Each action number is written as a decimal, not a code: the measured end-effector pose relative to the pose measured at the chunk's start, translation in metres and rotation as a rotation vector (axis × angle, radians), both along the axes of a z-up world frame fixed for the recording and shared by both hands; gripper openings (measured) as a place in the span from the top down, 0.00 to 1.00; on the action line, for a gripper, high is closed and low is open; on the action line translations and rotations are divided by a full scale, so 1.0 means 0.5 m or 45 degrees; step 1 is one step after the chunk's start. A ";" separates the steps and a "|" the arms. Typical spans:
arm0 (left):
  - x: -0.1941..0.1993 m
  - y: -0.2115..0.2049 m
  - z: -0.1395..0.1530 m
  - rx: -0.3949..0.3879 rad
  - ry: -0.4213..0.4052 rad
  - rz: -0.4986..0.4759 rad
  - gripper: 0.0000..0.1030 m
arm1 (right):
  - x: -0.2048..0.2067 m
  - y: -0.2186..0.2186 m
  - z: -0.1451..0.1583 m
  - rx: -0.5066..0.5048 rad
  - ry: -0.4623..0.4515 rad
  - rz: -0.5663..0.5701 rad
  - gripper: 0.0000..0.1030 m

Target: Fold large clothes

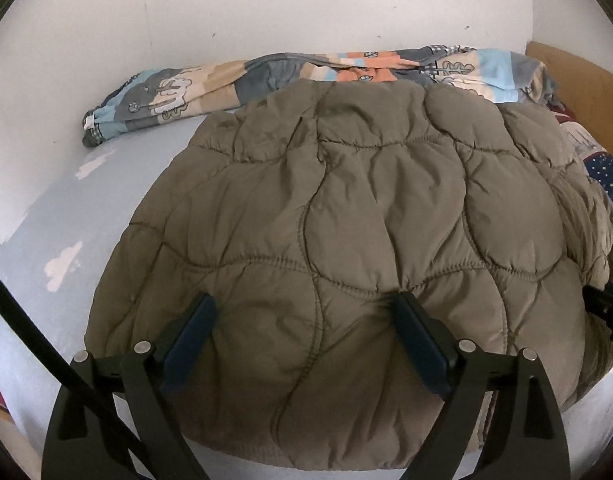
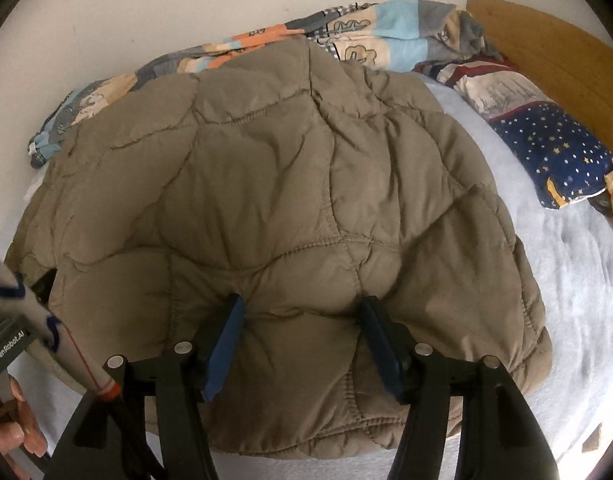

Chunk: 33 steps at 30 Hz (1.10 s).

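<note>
Both claws tilt down over the jacket (image 1: pixel 326 220), which lies spread on the bed (image 1: pixel 66 216) by its near edge; left gripper (image 1: pixel 306 316) and right gripper (image 2: pixel 302 312) gape wide, gripping nothing

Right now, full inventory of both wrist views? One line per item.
jacket: 1, olive-brown quilted, spread on the bed, centre of both views
sheet: 1, pale blue, covers the bed under the jacket
quilt: 1, patchwork blue, orange, grey, cream, bunched along the wall behind the jacket
pillow: 1, navy with stars, right of the jacket by the headboard
headboard: 1, tan wood, far right
wall: white, behind the bed
left hand-held gripper: 1, black with blue pads, open over the jacket's near edge
right hand-held gripper: 1, black with blue pads, open over the jacket's near edge
</note>
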<state>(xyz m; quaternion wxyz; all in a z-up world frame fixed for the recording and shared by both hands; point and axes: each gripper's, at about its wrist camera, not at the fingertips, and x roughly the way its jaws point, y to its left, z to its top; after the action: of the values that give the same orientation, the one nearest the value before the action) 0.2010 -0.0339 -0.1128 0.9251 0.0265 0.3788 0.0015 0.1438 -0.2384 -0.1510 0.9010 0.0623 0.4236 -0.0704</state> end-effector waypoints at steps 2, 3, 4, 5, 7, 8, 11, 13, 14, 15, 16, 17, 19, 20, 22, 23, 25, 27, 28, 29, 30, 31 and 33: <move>-0.001 0.002 0.000 -0.003 0.001 -0.002 0.12 | 0.002 -0.001 -0.001 -0.001 0.007 -0.004 0.36; 0.000 0.002 -0.001 -0.003 0.002 -0.002 0.12 | 0.002 -0.001 -0.001 -0.002 0.008 -0.005 0.36; 0.000 0.002 -0.001 -0.002 0.002 -0.001 0.12 | 0.003 0.000 -0.002 -0.006 0.009 -0.006 0.36; 0.000 0.002 -0.001 0.000 0.000 -0.002 0.11 | 0.003 0.000 -0.002 -0.009 0.009 -0.007 0.36; 0.000 0.001 -0.001 0.003 -0.002 -0.002 0.11 | 0.002 0.003 -0.002 -0.013 0.007 -0.007 0.35; -0.001 0.001 -0.001 0.005 -0.004 -0.002 0.11 | 0.002 0.004 -0.003 -0.016 0.005 -0.005 0.35; -0.003 0.001 -0.002 0.009 -0.007 -0.003 0.11 | 0.002 0.005 -0.003 -0.021 0.003 -0.005 0.34; -0.004 0.000 -0.002 0.012 -0.010 -0.004 0.11 | 0.001 0.005 -0.004 -0.023 0.001 -0.004 0.34; -0.004 0.000 -0.002 0.011 -0.010 -0.004 0.11 | 0.001 0.005 -0.004 -0.024 0.001 -0.004 0.34; -0.004 0.000 -0.002 0.012 -0.011 -0.003 0.11 | 0.001 0.005 -0.004 -0.024 0.001 -0.004 0.34; -0.004 -0.001 -0.002 0.013 -0.011 -0.003 0.11 | 0.001 0.006 -0.004 -0.024 0.002 -0.004 0.33; -0.003 -0.001 -0.002 0.013 -0.011 -0.003 0.11 | 0.001 0.006 -0.004 -0.025 0.001 -0.004 0.33; -0.003 -0.001 -0.001 0.016 -0.012 -0.004 0.11 | 0.001 0.006 -0.004 -0.025 0.002 -0.004 0.33; -0.004 0.000 -0.001 0.017 -0.013 -0.004 0.11 | 0.000 0.006 -0.004 -0.025 0.001 -0.003 0.33; -0.004 0.000 -0.001 0.018 -0.014 -0.004 0.11 | 0.000 0.006 -0.005 -0.025 0.001 -0.003 0.33; -0.004 0.000 -0.001 0.018 -0.014 -0.005 0.11 | 0.000 0.005 -0.005 -0.025 0.001 -0.002 0.33; -0.004 0.000 -0.001 0.018 -0.015 -0.005 0.11 | 0.000 0.006 -0.005 -0.024 0.002 -0.005 0.33; -0.004 0.000 -0.001 0.018 -0.014 -0.006 0.11 | 0.000 0.006 -0.005 -0.026 0.001 -0.005 0.33; -0.004 0.001 -0.002 0.018 -0.015 -0.006 0.11 | 0.000 0.005 -0.005 -0.026 0.001 -0.005 0.32; -0.005 0.001 -0.002 0.017 -0.014 -0.007 0.11 | 0.000 0.005 -0.005 -0.026 0.002 -0.005 0.32; -0.004 0.000 -0.002 0.017 -0.014 -0.007 0.11 | 0.000 0.005 -0.005 -0.025 0.002 -0.005 0.32; -0.004 0.001 -0.002 0.017 -0.014 -0.007 0.11 | 0.000 0.004 -0.005 -0.025 0.002 -0.005 0.32; -0.005 0.000 -0.002 0.016 -0.015 -0.006 0.11 | -0.001 0.003 -0.004 -0.023 0.003 -0.008 0.32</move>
<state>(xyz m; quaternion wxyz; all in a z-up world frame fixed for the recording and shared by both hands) 0.1986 -0.0340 -0.1137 0.9271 0.0333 0.3734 0.0018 0.1433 -0.2371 -0.1531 0.9008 0.0554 0.4238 -0.0771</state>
